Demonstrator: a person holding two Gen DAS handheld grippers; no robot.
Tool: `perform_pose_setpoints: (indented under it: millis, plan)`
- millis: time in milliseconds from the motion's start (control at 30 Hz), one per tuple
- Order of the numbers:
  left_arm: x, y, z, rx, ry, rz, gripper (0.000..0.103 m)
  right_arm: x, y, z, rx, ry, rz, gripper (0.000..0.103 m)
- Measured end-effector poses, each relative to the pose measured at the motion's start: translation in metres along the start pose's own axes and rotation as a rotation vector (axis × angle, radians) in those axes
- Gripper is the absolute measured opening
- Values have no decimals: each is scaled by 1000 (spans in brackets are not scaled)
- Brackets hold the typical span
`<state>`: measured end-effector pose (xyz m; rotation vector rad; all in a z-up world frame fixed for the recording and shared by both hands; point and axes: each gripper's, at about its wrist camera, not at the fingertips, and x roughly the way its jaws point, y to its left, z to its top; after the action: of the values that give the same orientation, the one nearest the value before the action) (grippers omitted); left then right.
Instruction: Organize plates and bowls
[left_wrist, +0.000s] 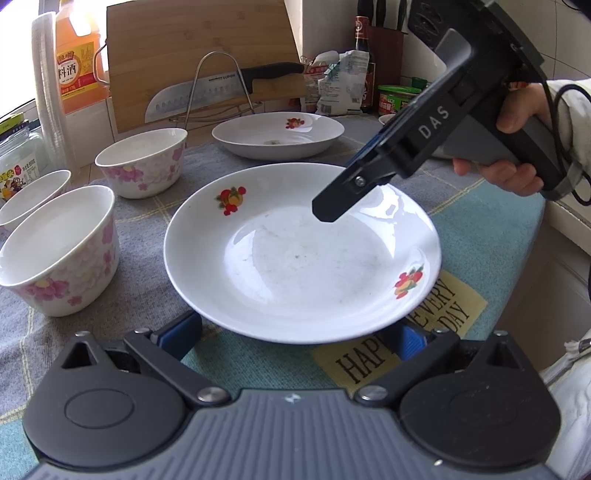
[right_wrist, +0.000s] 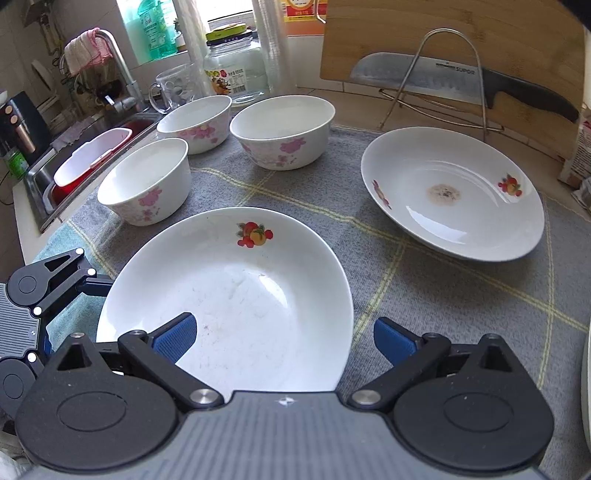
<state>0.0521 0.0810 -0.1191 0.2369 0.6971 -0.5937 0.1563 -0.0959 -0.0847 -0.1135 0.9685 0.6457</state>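
Note:
A white plate with fruit prints (left_wrist: 295, 258) lies on the grey checked cloth; it also shows in the right wrist view (right_wrist: 236, 302). My left gripper (left_wrist: 295, 338) is open, its blue pads on either side of the plate's near rim. My right gripper (right_wrist: 284, 341) is open, one blue pad over the plate's rim, the other over the cloth; it shows above the plate's far right rim in the left wrist view (left_wrist: 332, 206). A second fruit plate (right_wrist: 454, 195) with a brown stain lies further back (left_wrist: 277, 134). Three flowered white bowls (right_wrist: 147, 181) (right_wrist: 195, 123) (right_wrist: 284, 131) stand upright at the left.
A bamboo cutting board (left_wrist: 199, 55) and a knife (left_wrist: 221, 92) lean on a wire rack (right_wrist: 443, 81) at the back. An orange bottle (left_wrist: 77, 55), glass jar (right_wrist: 236, 70) and mug (right_wrist: 173, 86) stand behind the bowls. A sink (right_wrist: 74, 170) lies left. Packets and jars (left_wrist: 343, 81) stand at the back right.

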Motion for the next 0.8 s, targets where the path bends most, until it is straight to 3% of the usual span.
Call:
perform_pose_setpoints:
  millis: [467,800]
  plan:
    - [2,2,1,34,0,-35,103,18,-8,12,-44,46,126,103]
    - [3,4,3,49,4,-58,102,22,-11,18,-38,72,163,94]
